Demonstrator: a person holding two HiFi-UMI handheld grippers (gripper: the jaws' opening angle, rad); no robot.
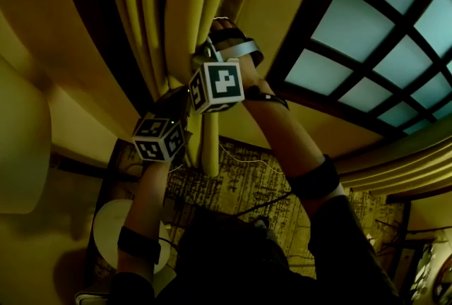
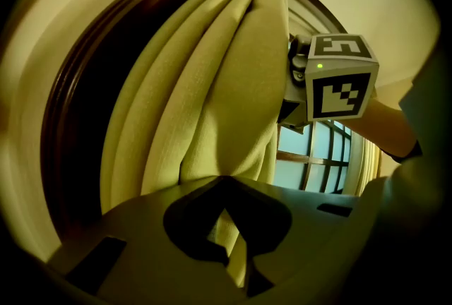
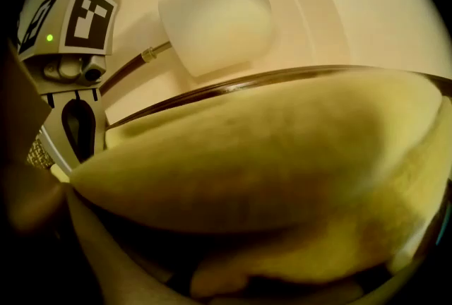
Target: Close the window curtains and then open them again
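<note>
— Holding anything, the left gripper (image 2: 227,238)?

— Yes. Its jaws are together on a narrow fold of the yellow curtain (image 2: 212,99), and the strip of cloth runs down between them.

— Where does the curtain hang?

— It is bunched into thick pleats against a dark wooden frame (image 2: 78,120), left of the window (image 1: 374,35), whose pale panes sit uncovered behind a dark grid. Both grippers are at the gathered bundle. The left one is lower and the right gripper (image 1: 206,56) is higher, just beside it.

— And the right jaws?

— Cloth bulges across almost the whole right gripper view, close and blurred, and it covers the jaws. The curtain seems to lie in between them, but I cannot tell whether they press on it or stand apart.

— Anything else nearby?

— A white lamp shade (image 3: 215,25) on a thin dark stem stands against the cream wall beyond the curtain. The head view shows a patterned carpet (image 1: 240,183) on the floor beneath the person's forearms.
</note>
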